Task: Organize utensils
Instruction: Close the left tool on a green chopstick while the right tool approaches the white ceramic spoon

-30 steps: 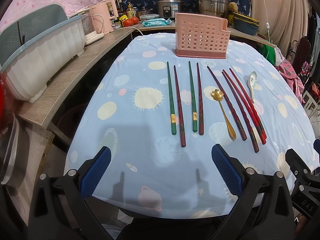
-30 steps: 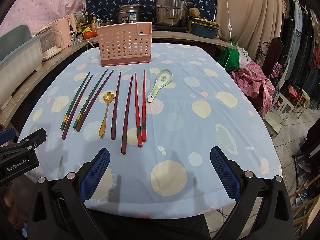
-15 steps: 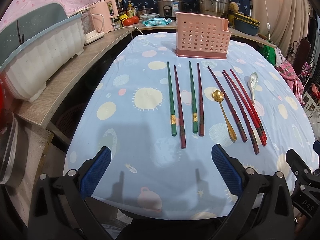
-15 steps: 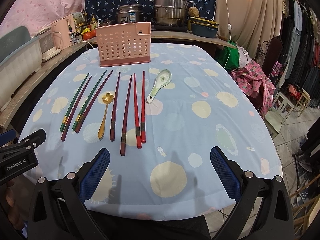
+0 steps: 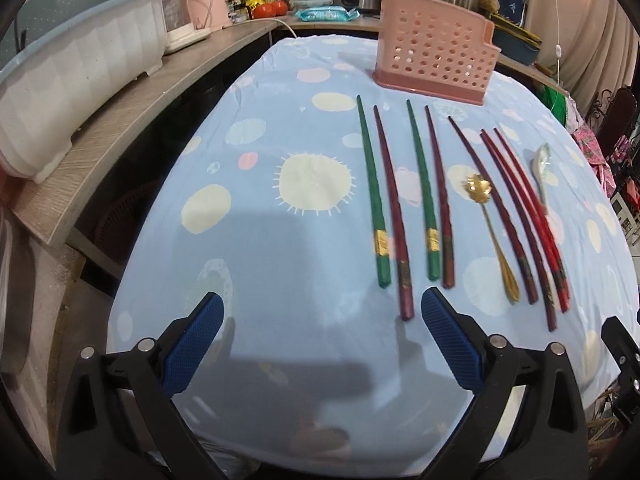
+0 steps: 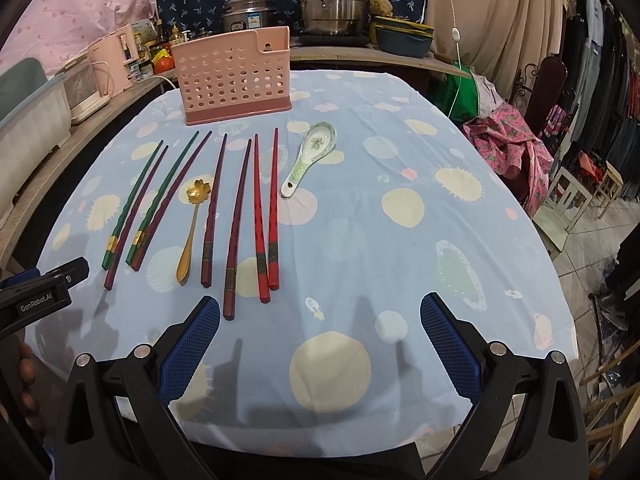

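Left gripper point(image 5: 322, 320) spread wide, holding nothing, low over the near edge of the blue patterned tablecloth point(image 5: 248, 264), just short of the maroon chopstick point(image 5: 394, 216). Right gripper point(image 6: 320, 322) likewise wide, empty. Chopsticks in a row: green point(image 5: 372, 192), maroon, red point(image 6: 274, 208). Gold flower spoon point(image 6: 192, 228) among them; ceramic spoon point(image 6: 310, 158) at right end. Pink perforated utensil holder point(image 6: 236, 76) upright beyond, empty as far as visible.

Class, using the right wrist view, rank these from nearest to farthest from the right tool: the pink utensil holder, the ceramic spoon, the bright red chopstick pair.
1. Bright red chopstick pair, just ahead, left of centre of the right tool.
2. Ceramic spoon, mid-table, beyond them.
3. Pink utensil holder, far end, upright.
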Demonstrator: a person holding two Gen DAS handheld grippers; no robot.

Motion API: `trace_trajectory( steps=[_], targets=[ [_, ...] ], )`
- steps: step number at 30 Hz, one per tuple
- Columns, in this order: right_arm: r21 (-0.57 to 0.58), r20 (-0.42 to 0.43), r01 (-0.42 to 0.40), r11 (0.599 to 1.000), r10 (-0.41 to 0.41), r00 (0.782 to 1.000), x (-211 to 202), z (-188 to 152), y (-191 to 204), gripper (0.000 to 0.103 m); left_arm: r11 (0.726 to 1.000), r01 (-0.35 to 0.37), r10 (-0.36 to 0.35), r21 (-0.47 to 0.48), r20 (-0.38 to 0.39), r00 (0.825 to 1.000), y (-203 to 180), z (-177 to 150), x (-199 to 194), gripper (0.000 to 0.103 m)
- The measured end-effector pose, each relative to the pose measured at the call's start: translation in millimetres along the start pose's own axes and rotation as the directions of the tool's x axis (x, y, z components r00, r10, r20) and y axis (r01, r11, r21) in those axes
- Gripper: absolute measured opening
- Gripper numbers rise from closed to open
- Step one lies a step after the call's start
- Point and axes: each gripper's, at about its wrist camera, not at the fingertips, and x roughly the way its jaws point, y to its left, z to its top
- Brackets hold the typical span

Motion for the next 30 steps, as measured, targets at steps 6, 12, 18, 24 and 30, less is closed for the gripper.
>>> trace_trajectory(
  steps=[6, 12, 18, 24, 30],
  targets=[
    [0.004, -0.024, 0.0, 1.0, 0.0, 1.0, 16, 6, 0, 0.096, 1.0, 0.025, -0.025, 0.001, -0.035, 0.999, 1, 13, 23, 0.08],
    [0.014, -0.028, -0.004, 1.0, 0.004, 1.0, 27, 13, 0, 0.096, 0.999, 0.047, -0.046, 0.013, -0.06, 0.997, -4, 22, 40, 0.07],
    [0.018, -0.039, -0.011, 1.0, 0.012, 0.999, 40, 22, 0, 0.096, 0.998, 0.055, -0.054, 0.018, -0.048, 0.997, -4, 28, 45, 0.059],
    [0.043, -0.027, -0.02, 0.999, 0.022, 0.999, 54, 41, -3, 0.096, 0.995, 0.091, -0.09, 0.029, -0.041, 0.995, -6, 32, 44, 0.03],
    [0.061, -0.012, -0.05, 0.997, 0.051, 0.999, 76, 68, -3, 0.07, 0.991, 0.128, -0.127, 0.038, -0.049, 0.991, -12, 32, 45, 0.009]
  ],
)
